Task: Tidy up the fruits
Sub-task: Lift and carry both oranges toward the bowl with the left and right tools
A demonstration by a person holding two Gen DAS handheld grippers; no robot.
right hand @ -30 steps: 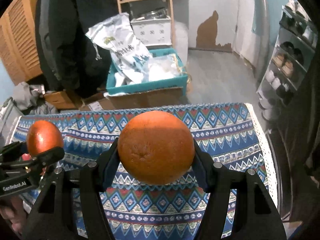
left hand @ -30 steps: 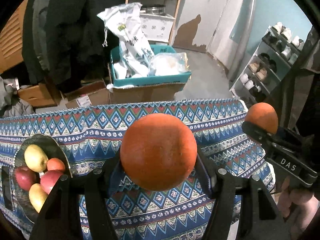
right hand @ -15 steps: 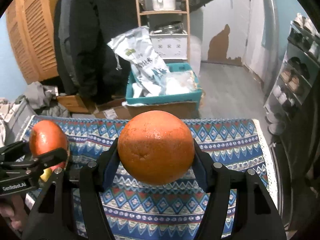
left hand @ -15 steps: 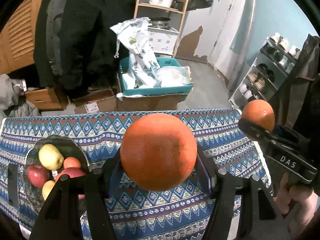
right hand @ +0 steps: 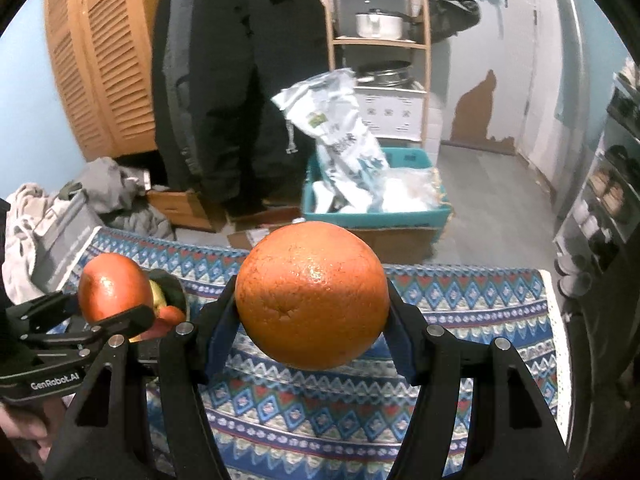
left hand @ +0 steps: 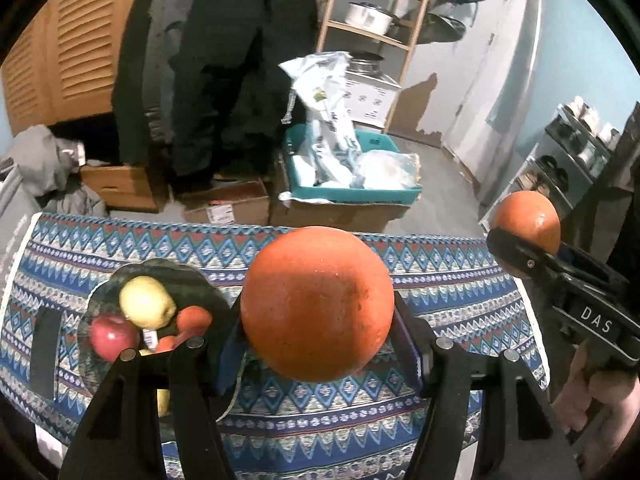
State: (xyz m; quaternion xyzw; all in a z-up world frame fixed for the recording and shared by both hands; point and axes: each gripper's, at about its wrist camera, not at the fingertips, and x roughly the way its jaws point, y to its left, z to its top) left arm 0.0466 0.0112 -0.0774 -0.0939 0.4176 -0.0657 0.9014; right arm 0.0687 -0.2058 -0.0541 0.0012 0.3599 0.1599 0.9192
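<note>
My left gripper (left hand: 318,336) is shut on a large orange (left hand: 316,304), held above the patterned tablecloth (left hand: 440,296). My right gripper (right hand: 310,328) is shut on a second orange (right hand: 312,294), also lifted over the cloth. Each gripper shows in the other's view: the right one with its orange (left hand: 526,222) at the right edge, the left one with its orange (right hand: 114,286) at the left. A dark fruit bowl (left hand: 192,280) sits on the cloth at the left, holding a yellow apple (left hand: 146,302), a red apple (left hand: 112,336) and a small orange fruit (left hand: 194,318).
Beyond the table's far edge stand cardboard boxes (left hand: 224,204), a teal bin (left hand: 352,192) of plastic bags, a dark coat (right hand: 236,80) and a wooden shelf (right hand: 376,40) with pots. A shoe rack (left hand: 576,148) is at the right. A hand (left hand: 592,396) holds the right gripper.
Both grippers have risen and drawn back with their oranges. More of the room shows beyond the table, and the fruit bowl has shifted toward the middle of the left view.
</note>
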